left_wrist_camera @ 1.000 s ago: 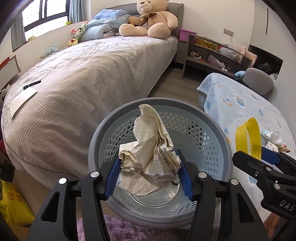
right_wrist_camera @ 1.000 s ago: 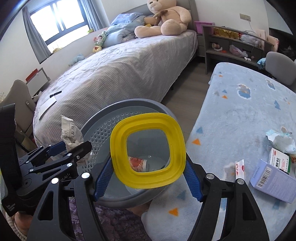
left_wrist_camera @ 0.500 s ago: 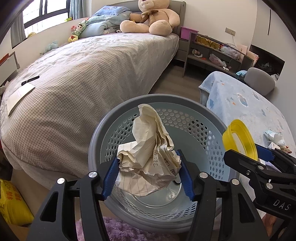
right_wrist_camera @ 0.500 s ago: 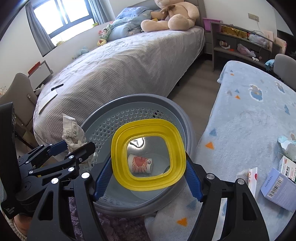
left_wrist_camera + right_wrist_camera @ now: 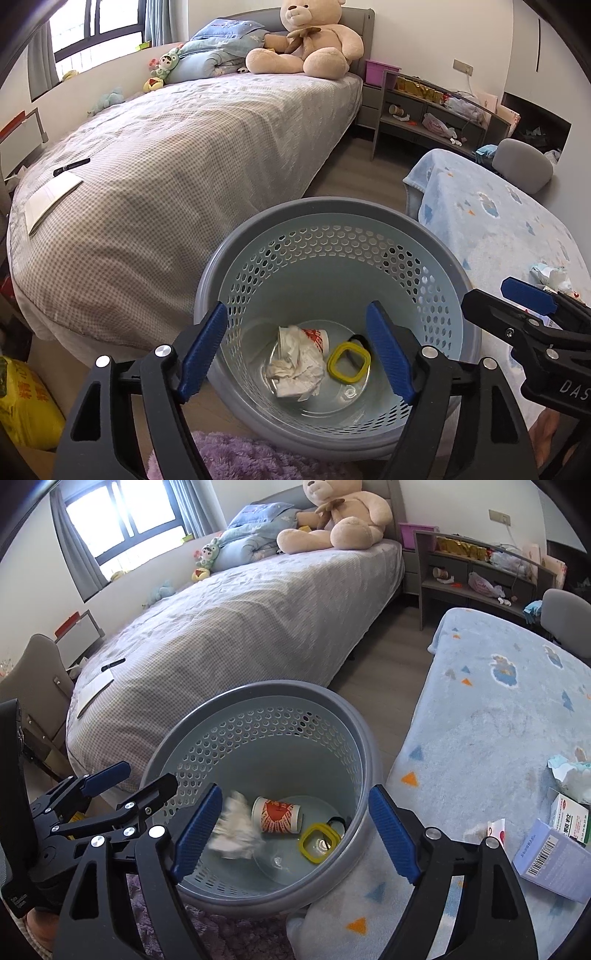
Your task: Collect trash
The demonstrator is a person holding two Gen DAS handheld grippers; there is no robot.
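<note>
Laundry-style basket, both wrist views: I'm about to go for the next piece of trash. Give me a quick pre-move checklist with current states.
1. Left gripper empty: ok, jaws opening, nothing between them.
2. Right gripper empty: ok, jaws opening, nothing between them.
3. Crumpled paper in the basket: ok, lying on the bottom.
4. Yellow ring in the basket: ok, on the bottom beside the paper cup.
5. Trash left on the blue blanket: not ok, boxes and a wrapper remain.
6. Trash left on the bed: cannot tell whether the folded paper and pen count.
</note>
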